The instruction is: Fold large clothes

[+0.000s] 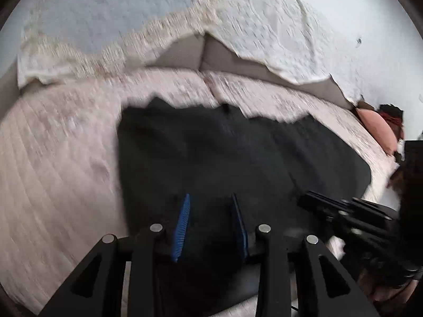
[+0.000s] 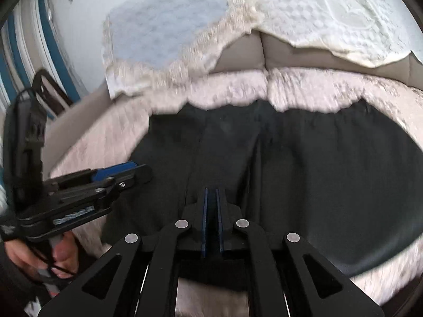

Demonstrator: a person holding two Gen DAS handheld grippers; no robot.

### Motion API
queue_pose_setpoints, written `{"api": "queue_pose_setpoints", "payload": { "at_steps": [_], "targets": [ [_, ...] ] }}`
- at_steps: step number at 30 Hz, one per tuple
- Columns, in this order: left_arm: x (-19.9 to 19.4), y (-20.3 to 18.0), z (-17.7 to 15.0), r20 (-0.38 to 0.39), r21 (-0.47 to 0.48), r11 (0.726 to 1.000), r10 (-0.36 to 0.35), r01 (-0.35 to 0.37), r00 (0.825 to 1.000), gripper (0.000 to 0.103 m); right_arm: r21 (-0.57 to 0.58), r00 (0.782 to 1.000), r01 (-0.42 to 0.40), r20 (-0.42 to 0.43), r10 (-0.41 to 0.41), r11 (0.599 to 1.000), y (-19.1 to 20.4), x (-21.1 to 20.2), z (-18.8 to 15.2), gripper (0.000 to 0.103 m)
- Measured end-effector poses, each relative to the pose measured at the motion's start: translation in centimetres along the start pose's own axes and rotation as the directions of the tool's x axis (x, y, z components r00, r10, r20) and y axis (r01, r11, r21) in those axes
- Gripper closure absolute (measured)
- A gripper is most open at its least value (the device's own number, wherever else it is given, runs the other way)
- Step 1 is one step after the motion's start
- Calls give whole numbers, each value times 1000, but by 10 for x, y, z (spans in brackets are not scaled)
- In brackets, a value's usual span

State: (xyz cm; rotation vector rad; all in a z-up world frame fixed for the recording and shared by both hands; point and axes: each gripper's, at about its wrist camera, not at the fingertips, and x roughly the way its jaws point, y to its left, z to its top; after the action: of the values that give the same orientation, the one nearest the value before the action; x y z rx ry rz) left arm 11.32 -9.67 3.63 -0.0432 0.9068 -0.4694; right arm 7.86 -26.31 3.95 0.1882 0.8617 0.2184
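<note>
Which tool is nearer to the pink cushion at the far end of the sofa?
Right. The right tool is over the dark garment's edge on the side of the pink cushion. The left tool is over the garment's near middle, farther from it.

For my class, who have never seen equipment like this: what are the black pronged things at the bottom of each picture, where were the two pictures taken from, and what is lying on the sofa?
There is no robot here. A person holds a hand-operated gripper in each hand, and each carries a wide-angle camera looking along its blue-padded jaws. One picture comes from the left gripper, whose jaws stand apart. The other comes from the right gripper, whose jaws are nearly closed; whether cloth is pinched between them is unclear. Each view also catches the other gripper at its side. A dark garment lies spread on a pale quilted sofa cover. A white lace throw drapes the backrest, and a pink cushion sits at one end.
</note>
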Motion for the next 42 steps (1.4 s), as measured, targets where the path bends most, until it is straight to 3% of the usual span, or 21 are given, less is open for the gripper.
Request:
{"api": "queue_pose_setpoints", "payload": {
  "at_steps": [2, 6, 12, 14, 18, 22, 24, 28, 30, 37, 42],
  "targets": [
    [5, -4, -12, 1, 30, 999, 18, -18, 1000, 69, 31, 998, 9, -58, -8, 999, -10, 13, -15, 100],
    [11, 6, -5, -8, -46, 999, -6, 6, 1000, 70, 1, 999, 22, -40, -22, 1000, -10, 18, -18, 101],
    [14, -3, -2, -19, -4, 999, 38, -38, 999, 70, -16, 999, 16, -44, -17, 1000, -11, 24, -15, 102],
    [6, -7, 5, -29, 0, 999, 45, -45, 999, 70, -12, 998, 16, -67, -17, 1000, -10, 18, -8, 98],
    [-12, -16, 28, 37, 11, 1000, 28, -29, 999, 70, 50, 1000, -16, 9, 16, 999, -23, -20, -1, 98],
    [6, -24, 65, 70, 22, 999, 44, -46, 997, 70, 113, 998, 21, 51, -27, 993, -50, -44, 3, 97],
    [24, -26, 79, 60, 17, 998, 59, -60, 996, 70, 170, 997, 42, 54, -52, 985, -68, -50, 3, 93],
    [73, -27, 83, -28, 12, 997, 75, -75, 997, 67, 320, 992, 78, 67, -105, 944, -115, -73, -5, 50],
    [92, -25, 72, -45, 25, 994, 103, -102, 994, 65, 392, 991, 73, 75, -111, 917, -135, -85, -10, 48],
    [83, -28, 71, -33, 30, 992, 123, -122, 992, 65, 629, 992, 21, 87, -97, 777, -193, -108, -38, 38],
    [69, -55, 68, -4, 54, 996, 66, -65, 998, 63, 708, 990, -43, 126, -65, 705, -222, -100, -41, 37]
  ]
}}
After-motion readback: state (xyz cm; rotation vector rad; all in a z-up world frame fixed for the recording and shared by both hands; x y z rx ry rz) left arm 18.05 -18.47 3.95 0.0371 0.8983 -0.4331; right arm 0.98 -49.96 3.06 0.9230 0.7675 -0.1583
